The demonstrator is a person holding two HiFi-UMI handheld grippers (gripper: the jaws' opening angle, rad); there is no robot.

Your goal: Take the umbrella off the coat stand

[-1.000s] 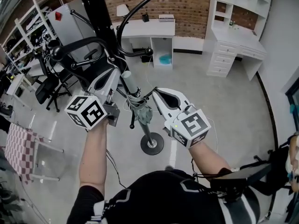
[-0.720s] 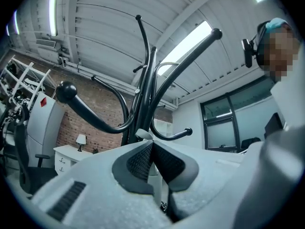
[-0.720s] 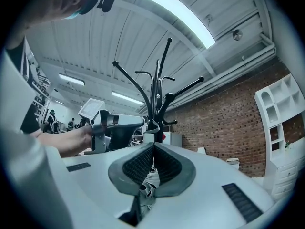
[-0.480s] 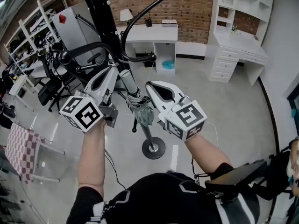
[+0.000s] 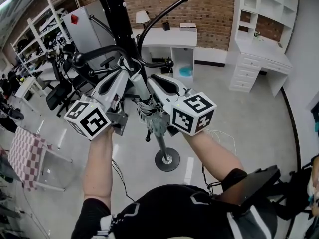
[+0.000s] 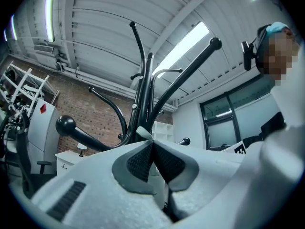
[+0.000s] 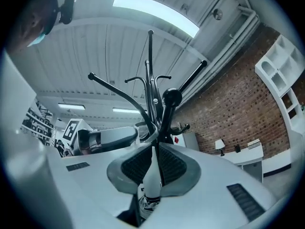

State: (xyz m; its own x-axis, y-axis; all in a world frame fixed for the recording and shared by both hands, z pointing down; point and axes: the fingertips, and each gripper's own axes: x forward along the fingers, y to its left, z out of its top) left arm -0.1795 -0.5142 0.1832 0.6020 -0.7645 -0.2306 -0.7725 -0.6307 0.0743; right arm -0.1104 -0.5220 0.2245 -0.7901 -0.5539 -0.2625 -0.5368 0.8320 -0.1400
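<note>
Looks steeply down a black stand (image 5: 119, 19) with curved hooks (image 5: 169, 62), base (image 5: 167, 159) on the floor (image 5: 239, 113) at 6 o'clock. Hanging close against the pole, dead centre: a folded grey umbrella (image 5: 152, 117), pale handle uppermost, not yet clear of the hooks; exact hanging point hidden behind the grippers. At 3 o'clock of the handle, the right gripper (image 7: 153, 163), fingers (image 7: 138, 167) clamped on that pale handle, upright between the pads. At 9 o'clock, the left gripper (image 6: 151, 149), fingers (image 6: 139, 160) pressed fully together; a pale sliver at their tip, too small to call pinched or merely behind. Reads as the lift-off step: umbrella gripped, ready for raising free. Next calls for carrying the handle up toward 12 o'clock, past the hook's knob, then drawing back toward 6 o'clock, away from the pole, without snagging the neighbouring arms. Calls too for a tight right grip against slipping on the smooth handle.
</note>
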